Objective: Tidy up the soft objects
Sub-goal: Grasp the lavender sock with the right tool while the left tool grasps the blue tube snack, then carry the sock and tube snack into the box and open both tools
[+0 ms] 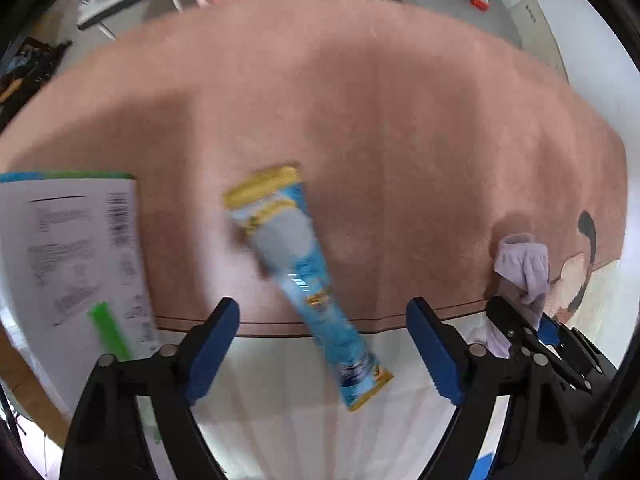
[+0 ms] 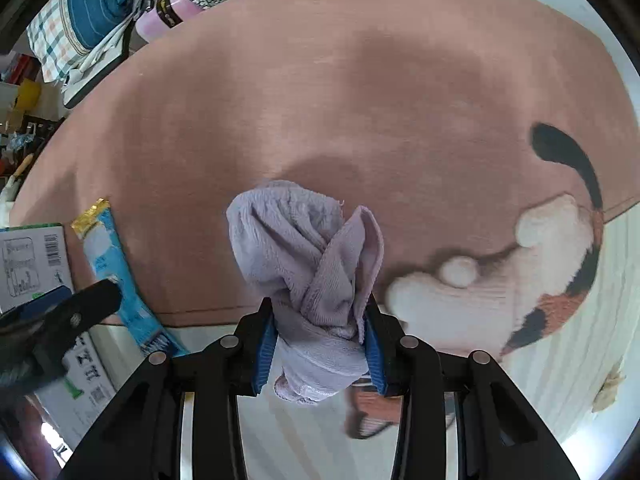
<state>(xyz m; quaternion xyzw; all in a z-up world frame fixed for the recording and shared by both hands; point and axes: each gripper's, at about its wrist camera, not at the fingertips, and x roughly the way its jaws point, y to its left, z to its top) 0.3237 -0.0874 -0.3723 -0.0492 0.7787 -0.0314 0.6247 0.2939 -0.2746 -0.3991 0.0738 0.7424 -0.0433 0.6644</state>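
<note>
My right gripper (image 2: 320,344) is shut on a bunched lilac towel (image 2: 308,256), held above the pink rug (image 2: 360,100); the towel (image 1: 524,268) and that gripper (image 1: 532,328) also show at the right of the left wrist view. My left gripper (image 1: 322,340) is open and empty, its jaws wide apart over a blue and yellow soft packet (image 1: 308,276) that lies on the rug (image 1: 360,100), slanting down to the right. The packet (image 2: 116,264) shows at the left of the right wrist view, next to my left gripper's finger (image 2: 76,312).
A white printed box (image 1: 76,248) with a green edge lies at the left; it also shows in the right wrist view (image 2: 32,264). The rug has a cartoon figure (image 2: 540,272) at the right. Bags and clutter (image 2: 88,20) stand beyond the rug's far edge.
</note>
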